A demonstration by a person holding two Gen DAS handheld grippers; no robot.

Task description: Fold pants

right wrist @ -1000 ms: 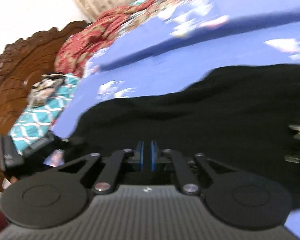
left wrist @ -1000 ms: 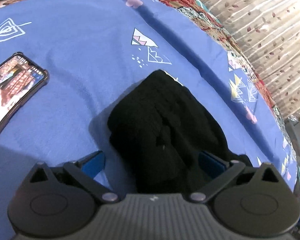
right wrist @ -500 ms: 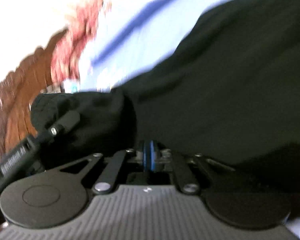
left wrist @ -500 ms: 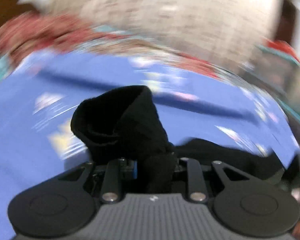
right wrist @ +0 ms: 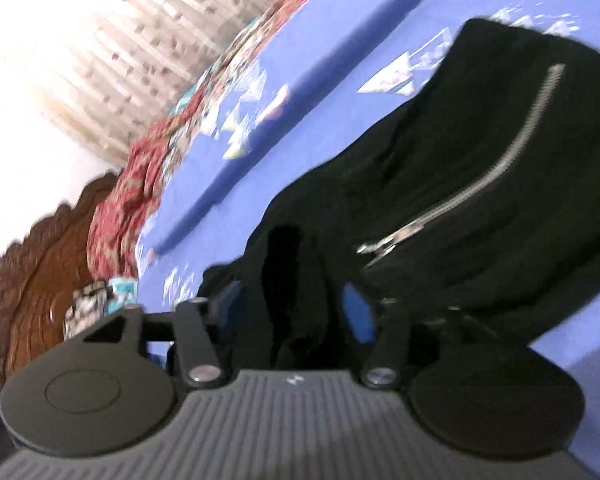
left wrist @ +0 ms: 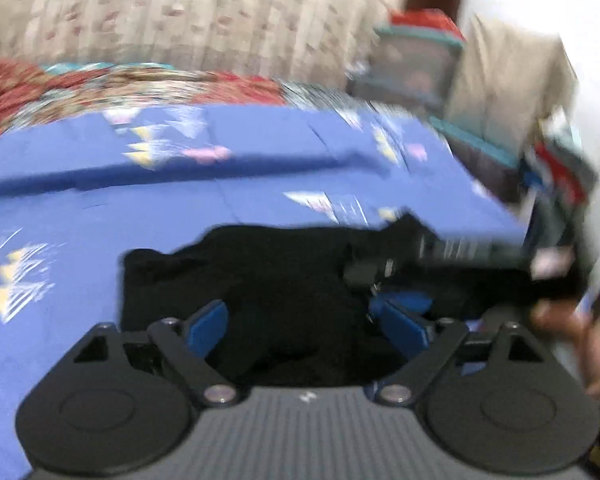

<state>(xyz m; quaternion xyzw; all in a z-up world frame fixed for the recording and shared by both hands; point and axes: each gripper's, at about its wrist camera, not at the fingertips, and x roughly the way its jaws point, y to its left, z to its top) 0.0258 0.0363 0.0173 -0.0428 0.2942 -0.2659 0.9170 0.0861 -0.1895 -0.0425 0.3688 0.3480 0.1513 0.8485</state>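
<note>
Seen from the left wrist, the black pants (left wrist: 268,280) lie bunched on the blue bedsheet (left wrist: 100,216), their long axis running roughly left to right across the view. The left tongs (left wrist: 306,320) stand apart, pads on either side of the cloth without pinching it. The right tongs (left wrist: 384,270) show blurred at the pants' right end.

From the right wrist, the pants (right wrist: 480,184) stretch away up and right, a silver zipper (right wrist: 488,176) running along them. The right tongs (right wrist: 296,308) are spread, a dark fold apparently hanging between the pads, though blur makes contact uncertain
</note>
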